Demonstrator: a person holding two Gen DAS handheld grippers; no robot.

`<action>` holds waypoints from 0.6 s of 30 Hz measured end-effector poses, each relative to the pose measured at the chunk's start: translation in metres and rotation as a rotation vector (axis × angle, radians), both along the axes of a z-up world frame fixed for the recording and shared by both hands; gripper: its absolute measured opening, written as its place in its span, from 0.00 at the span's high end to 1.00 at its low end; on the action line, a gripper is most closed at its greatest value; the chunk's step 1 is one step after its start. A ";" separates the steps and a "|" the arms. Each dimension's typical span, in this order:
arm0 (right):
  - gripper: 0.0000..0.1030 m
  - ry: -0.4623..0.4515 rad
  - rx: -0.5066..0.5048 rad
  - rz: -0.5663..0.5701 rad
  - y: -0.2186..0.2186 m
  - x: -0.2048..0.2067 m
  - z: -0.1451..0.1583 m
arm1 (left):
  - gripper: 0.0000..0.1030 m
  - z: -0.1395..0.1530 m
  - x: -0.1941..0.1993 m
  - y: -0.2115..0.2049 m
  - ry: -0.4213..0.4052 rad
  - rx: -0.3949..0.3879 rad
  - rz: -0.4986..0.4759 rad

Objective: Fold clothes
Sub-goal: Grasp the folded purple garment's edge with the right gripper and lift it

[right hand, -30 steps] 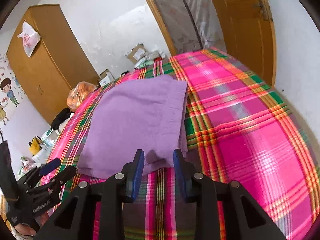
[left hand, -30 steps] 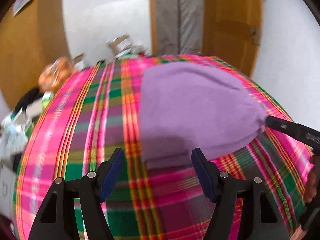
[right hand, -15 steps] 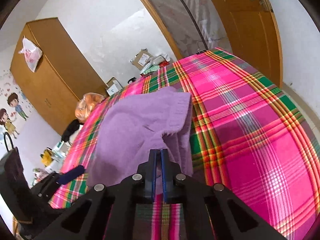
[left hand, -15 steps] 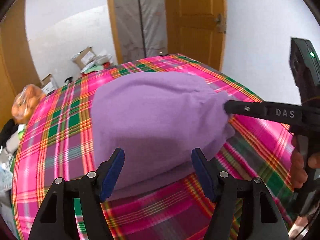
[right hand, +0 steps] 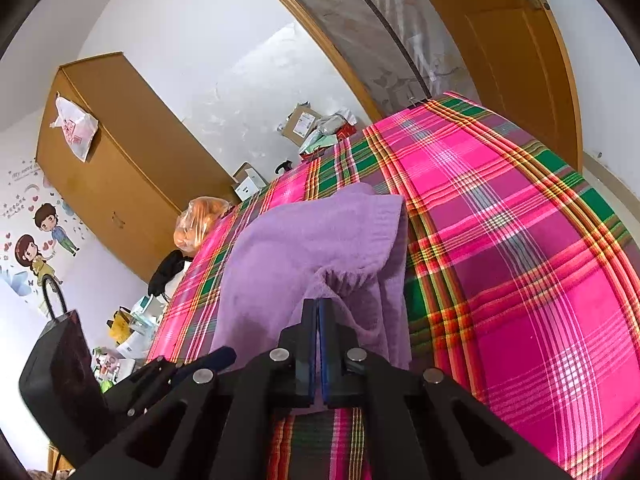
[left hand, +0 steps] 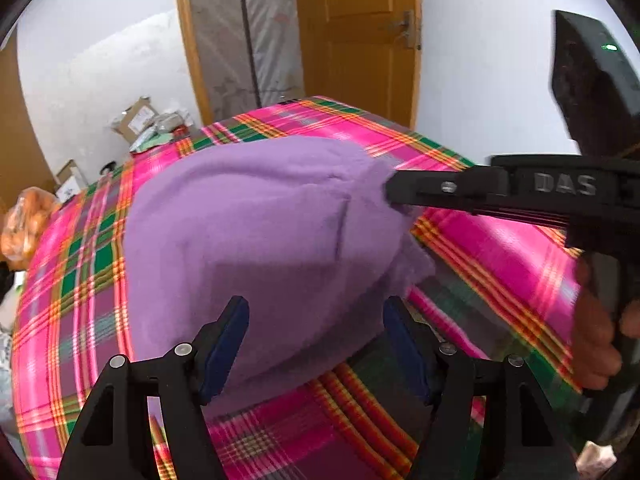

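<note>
With our right gripper clamped on the near corner of the purple towel lying on the plaid bedspread, and our left gripper spread wide and empty just short of the towel's near edge, we judge the fold started; next, close the left on its corner.

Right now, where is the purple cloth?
The purple cloth lies on the plaid bedspread, ahead of the open left gripper; its near right corner is pinched and lifted by the right gripper.
</note>
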State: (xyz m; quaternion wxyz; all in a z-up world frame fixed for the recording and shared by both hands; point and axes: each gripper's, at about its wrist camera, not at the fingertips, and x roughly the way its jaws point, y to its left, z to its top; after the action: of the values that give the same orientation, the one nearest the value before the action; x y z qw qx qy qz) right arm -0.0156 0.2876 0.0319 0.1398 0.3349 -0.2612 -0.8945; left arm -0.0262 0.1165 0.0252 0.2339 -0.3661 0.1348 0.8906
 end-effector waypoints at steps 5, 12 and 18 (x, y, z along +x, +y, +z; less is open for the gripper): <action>0.99 -0.004 -0.021 0.005 0.002 0.003 -0.003 | 0.30 -0.004 -0.008 0.003 -0.022 -0.004 0.024; 0.99 0.002 -0.026 0.006 0.000 0.003 -0.002 | 0.30 -0.012 -0.015 0.020 -0.010 -0.053 0.014; 0.99 -0.003 -0.017 0.015 0.000 0.003 -0.003 | 0.52 -0.009 -0.024 0.023 -0.016 -0.037 0.044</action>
State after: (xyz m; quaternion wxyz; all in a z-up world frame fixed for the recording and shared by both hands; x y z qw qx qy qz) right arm -0.0127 0.2872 0.0290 0.1490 0.3369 -0.2666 -0.8906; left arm -0.0500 0.1394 0.0160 0.2085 -0.3805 0.1415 0.8898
